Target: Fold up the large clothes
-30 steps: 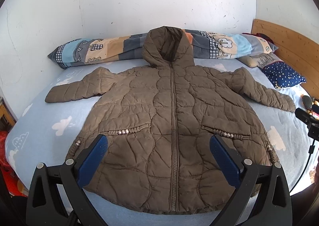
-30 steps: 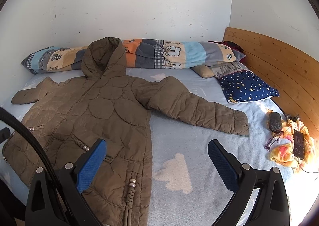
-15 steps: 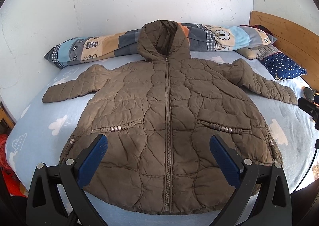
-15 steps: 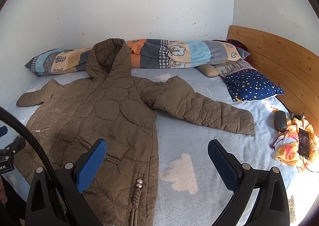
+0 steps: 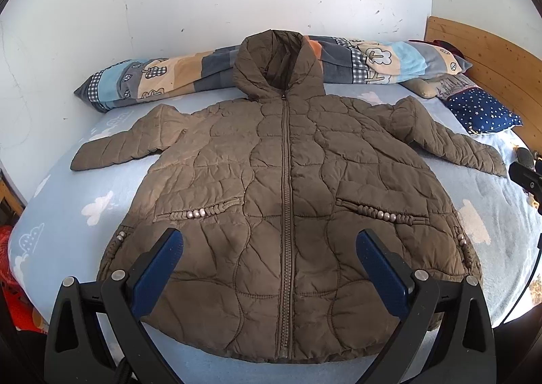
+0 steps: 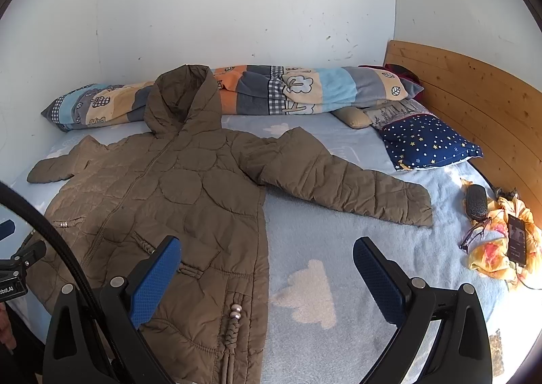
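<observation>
A brown quilted hooded jacket [image 5: 284, 194] lies flat and zipped on the light blue bed [image 5: 67, 201], front up, both sleeves spread out, hood against the rolled blanket. My left gripper [image 5: 269, 245] is open and empty, held above the jacket's lower hem. In the right wrist view the jacket [image 6: 189, 194] fills the left half and its right sleeve [image 6: 345, 187] stretches across the sheet. My right gripper [image 6: 266, 252] is open and empty, above the jacket's right side edge.
A rolled patchwork blanket [image 6: 298, 92] lies along the wall. A star-print pillow [image 6: 426, 143] sits by the wooden headboard [image 6: 474, 106]. A glasses case [image 6: 476, 203], glasses, a phone [image 6: 516, 240] and a yellow cloth lie at the bed's right edge.
Both grippers have shifted slightly, so the jacket sits more centred in the left wrist view. The jacket has not moved and both grippers stay open.
</observation>
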